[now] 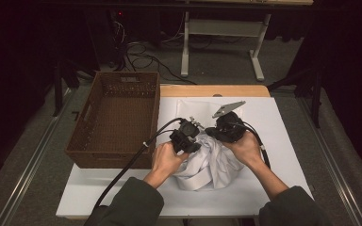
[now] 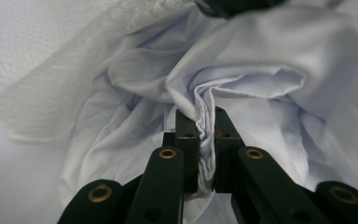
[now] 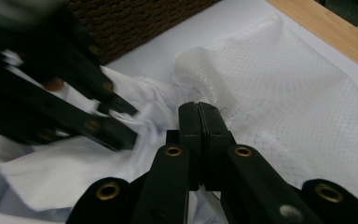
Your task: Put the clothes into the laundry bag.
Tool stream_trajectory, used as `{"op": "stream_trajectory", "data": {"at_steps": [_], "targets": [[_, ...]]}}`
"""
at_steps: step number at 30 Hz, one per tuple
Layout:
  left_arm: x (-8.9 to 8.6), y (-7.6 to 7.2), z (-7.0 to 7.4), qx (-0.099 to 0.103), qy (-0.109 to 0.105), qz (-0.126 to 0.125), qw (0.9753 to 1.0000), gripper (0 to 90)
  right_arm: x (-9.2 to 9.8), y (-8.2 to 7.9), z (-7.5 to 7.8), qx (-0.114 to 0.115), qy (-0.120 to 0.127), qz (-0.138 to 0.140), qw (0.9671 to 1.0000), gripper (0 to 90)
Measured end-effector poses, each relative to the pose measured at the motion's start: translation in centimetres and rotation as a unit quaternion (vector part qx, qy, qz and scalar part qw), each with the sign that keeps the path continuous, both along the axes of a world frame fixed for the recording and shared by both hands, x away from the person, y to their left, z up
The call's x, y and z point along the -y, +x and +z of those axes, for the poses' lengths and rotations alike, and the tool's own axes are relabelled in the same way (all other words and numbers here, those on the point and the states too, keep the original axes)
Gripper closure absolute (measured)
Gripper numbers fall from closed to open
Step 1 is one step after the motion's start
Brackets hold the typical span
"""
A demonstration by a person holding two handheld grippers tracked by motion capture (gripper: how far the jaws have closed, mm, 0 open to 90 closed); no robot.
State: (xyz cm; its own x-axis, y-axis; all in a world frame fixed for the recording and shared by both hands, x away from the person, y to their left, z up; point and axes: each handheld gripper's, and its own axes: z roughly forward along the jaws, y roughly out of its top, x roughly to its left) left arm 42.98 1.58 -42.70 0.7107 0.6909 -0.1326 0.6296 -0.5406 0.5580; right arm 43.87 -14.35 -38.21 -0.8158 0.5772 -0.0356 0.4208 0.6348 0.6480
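Just beside the brown wicker basket (image 1: 115, 120), the crumpled white cloth (image 1: 209, 162) lies on the white table — the left gripper (image 2: 205, 125) pinches a fold of it, and the right gripper (image 3: 199, 116) is squeezed tight on its mesh edge.

The right gripper (image 3: 199, 122) pinches white mesh cloth (image 3: 279, 98) near the left gripper (image 3: 121, 122).

The left gripper (image 3: 121, 122) is blurred in the right gripper view. The cloth (image 1: 212, 162) hides both grippers' jaw tips in the high view.
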Motion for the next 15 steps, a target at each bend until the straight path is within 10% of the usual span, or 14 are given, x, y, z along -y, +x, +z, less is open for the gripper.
{"op": "stream_trajectory", "data": {"at_steps": [6, 15], "targets": [[0.9, 3.4, -3.5, -0.03, 0.019, 0.059, 0.9976, 84.4, 0.1, -0.8, 0.0, -0.005, 0.001, 0.014, 0.9999, 90.0], [0.1, 3.1, -2.7, 0.005, 0.065, 0.076, 0.995, 76.0, 1.5, -1.0, -1.9, -0.024, -0.007, 0.005, 0.9997, 90.0]]}}
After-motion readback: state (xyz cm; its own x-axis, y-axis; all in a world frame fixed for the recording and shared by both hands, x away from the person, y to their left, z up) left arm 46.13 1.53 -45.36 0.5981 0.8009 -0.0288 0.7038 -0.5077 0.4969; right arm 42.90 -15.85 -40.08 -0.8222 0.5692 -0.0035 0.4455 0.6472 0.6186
